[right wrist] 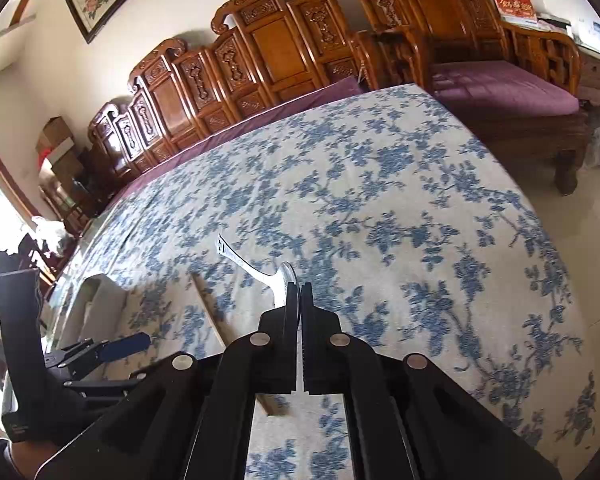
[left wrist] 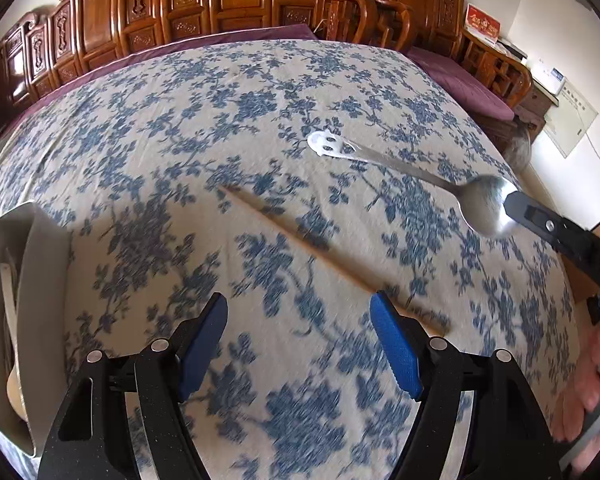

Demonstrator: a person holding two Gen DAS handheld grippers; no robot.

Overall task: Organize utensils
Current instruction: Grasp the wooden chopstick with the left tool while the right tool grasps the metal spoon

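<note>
Utensils first: our right tongs point(right wrist: 300, 300) are clenched on the bowl of the silver metal spoon with a white cartoon-face handle point(left wrist: 400, 168), lifted over the blue-flowered table point(left wrist: 260, 120). Our left tongs point(left wrist: 300, 344) hang released above the wooden chopstick point(left wrist: 300, 248). We should carry the spoon level to the grey tray point(left wrist: 40, 280) at the left.
</note>
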